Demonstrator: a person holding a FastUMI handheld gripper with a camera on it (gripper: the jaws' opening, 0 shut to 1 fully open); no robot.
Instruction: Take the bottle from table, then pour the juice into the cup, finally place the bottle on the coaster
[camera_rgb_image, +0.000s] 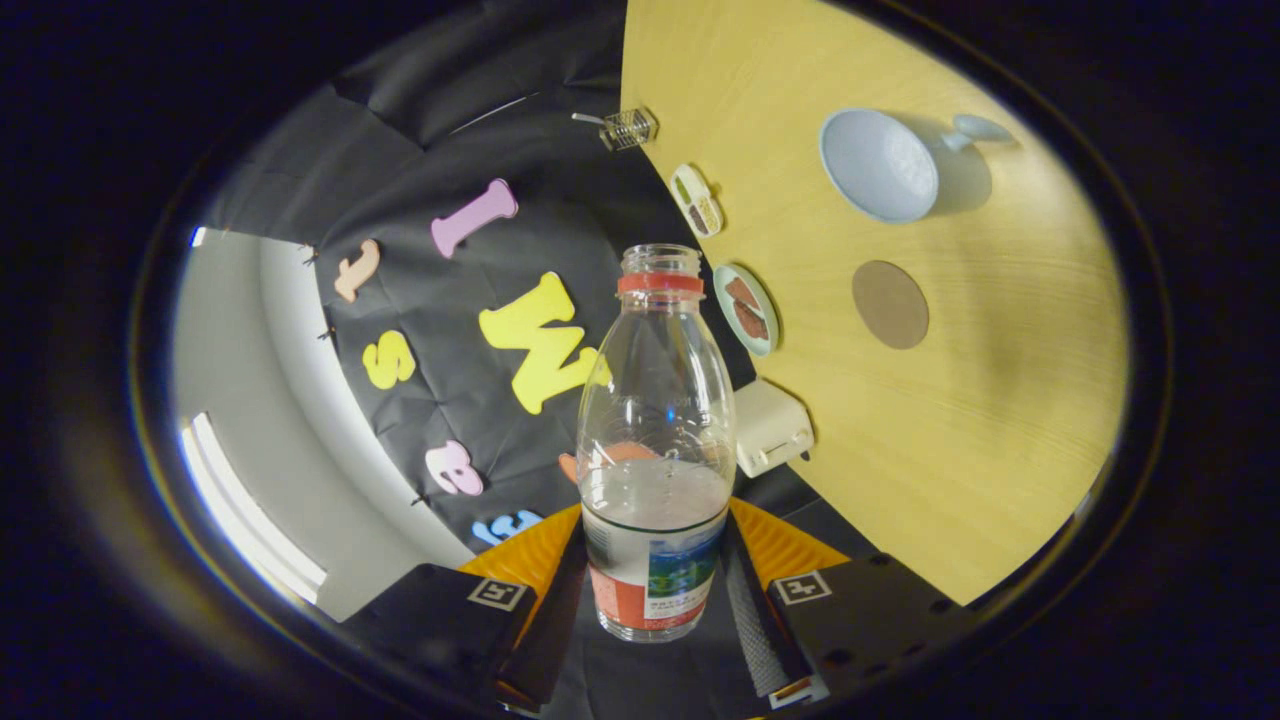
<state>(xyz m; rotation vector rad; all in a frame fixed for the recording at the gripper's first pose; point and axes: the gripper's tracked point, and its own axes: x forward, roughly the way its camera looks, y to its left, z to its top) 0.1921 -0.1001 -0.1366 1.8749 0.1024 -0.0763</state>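
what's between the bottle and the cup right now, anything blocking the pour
Nothing visible. The gripper is shut on the bottle, lifted and tilted. Bare table lies between its open mouth and the cup; the coaster is flat, off that line.

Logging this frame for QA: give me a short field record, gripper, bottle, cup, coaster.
gripper: shut on bottle, both fingers pressing its lower body
bottle: uncapped, clear, some liquid in the bottom, lifted off the table
cup: on the wooden table, looks empty
coaster: round, brown, bare, beside cup
stage: pour not yet begun
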